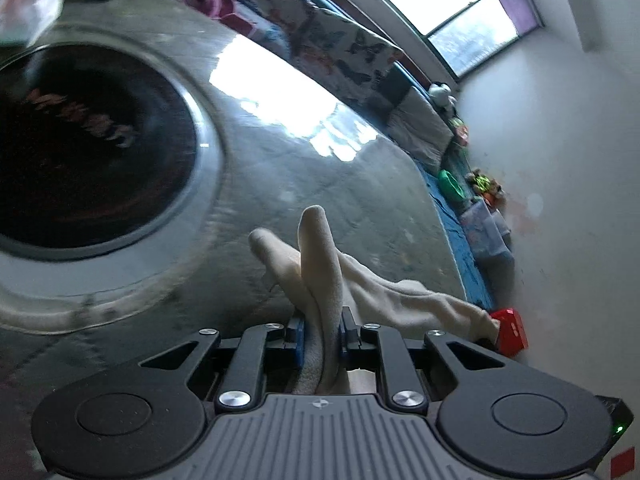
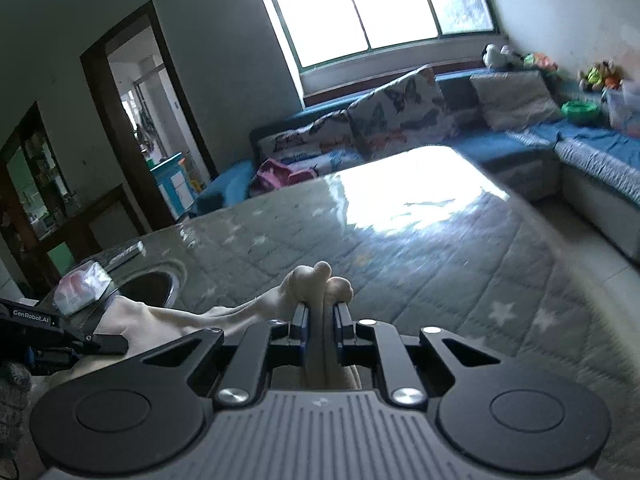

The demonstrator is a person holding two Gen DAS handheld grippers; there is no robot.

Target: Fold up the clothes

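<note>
Cream cloth stretches between both grippers above the quilted tabletop: left gripper and right gripper jaws each clamp it.

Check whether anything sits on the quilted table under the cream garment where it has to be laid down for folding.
Nothing visible blocks it. Both the left gripper and the right gripper are shut on the cream garment, and the quilted table cover ahead is bare. The round dark inset and a plastic packet lie off to the left.
</note>
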